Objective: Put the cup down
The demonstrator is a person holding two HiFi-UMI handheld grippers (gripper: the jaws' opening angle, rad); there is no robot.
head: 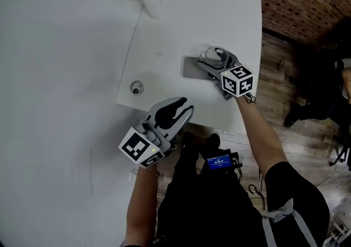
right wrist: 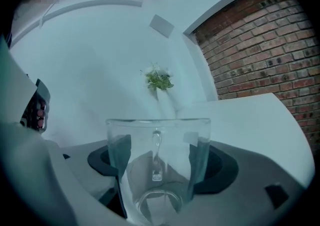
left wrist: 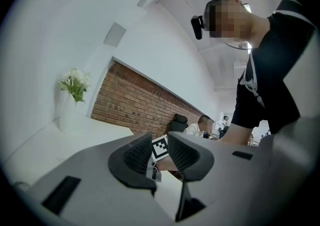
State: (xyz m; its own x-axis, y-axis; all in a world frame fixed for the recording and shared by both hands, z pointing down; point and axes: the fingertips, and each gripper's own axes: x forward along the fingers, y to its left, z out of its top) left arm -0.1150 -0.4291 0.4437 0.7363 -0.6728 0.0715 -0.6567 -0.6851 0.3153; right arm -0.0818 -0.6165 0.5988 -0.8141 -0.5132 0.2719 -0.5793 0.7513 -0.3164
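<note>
the right hand-held gripper [head: 215, 64] clamped the upright glass cup [right wrist: 157, 162] at the grey mat's [head: 192, 68] far end, seemingly mid-placement. next: settle it, then release. the left hand-held gripper [head: 184, 106], nearer me than the mat, stood slightly parted, empty.

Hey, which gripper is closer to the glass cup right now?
Right. The right gripper has the glass cup clamped between its jaws, above the table. The left gripper hangs empty by the table's near edge, well apart from it.
</note>
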